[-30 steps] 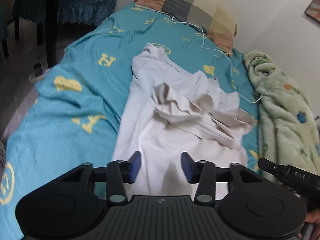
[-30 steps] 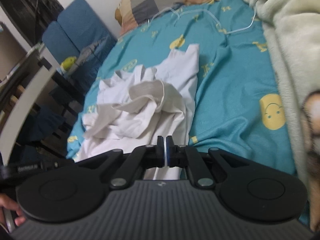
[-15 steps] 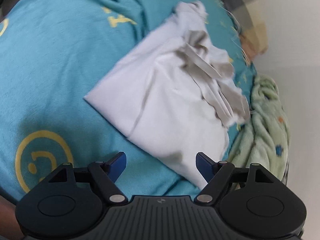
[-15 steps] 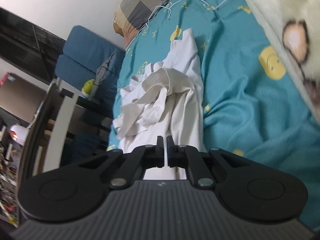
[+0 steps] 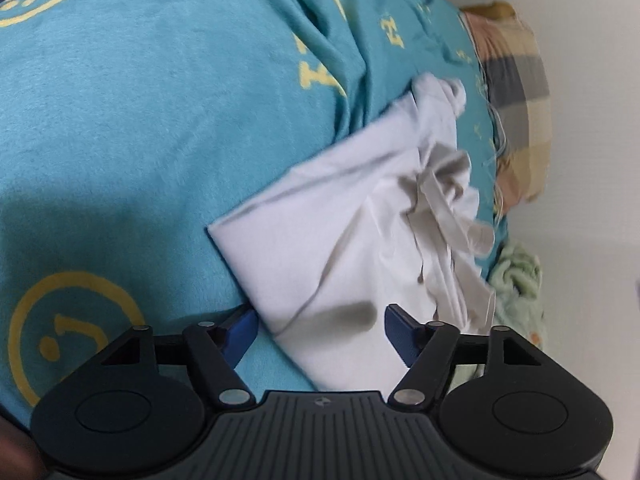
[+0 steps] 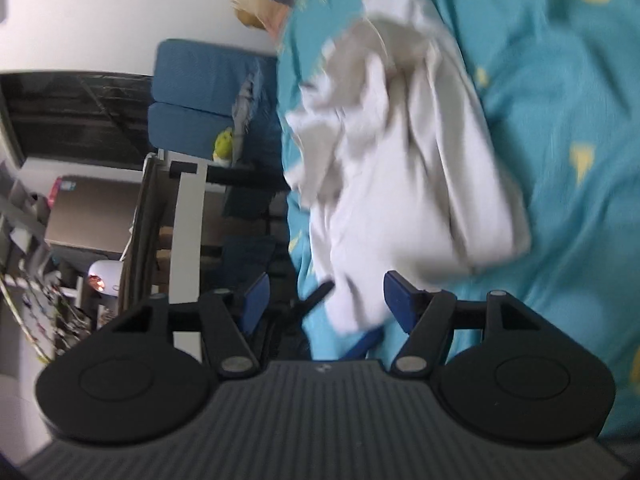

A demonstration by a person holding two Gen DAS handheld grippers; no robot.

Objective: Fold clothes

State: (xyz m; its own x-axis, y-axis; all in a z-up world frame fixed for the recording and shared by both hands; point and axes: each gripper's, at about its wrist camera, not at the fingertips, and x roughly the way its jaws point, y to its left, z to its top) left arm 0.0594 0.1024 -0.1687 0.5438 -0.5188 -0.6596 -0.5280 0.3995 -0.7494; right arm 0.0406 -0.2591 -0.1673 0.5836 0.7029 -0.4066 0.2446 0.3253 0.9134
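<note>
Right claw [image 6: 322,304] newly parted over white shirt [image 6: 404,184], pillow [image 5: 516,104] beyond.

White wall [image 6: 100,8], blue chair [image 6: 200,92], teal smiley-print bedsheet [image 5: 140,120].

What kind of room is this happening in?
Most likely a bedroom in someone's home. A bed with a teal smiley-print sheet fills the view, a checked pillow lies at its far end, and a crumpled white garment lies on it.
</note>
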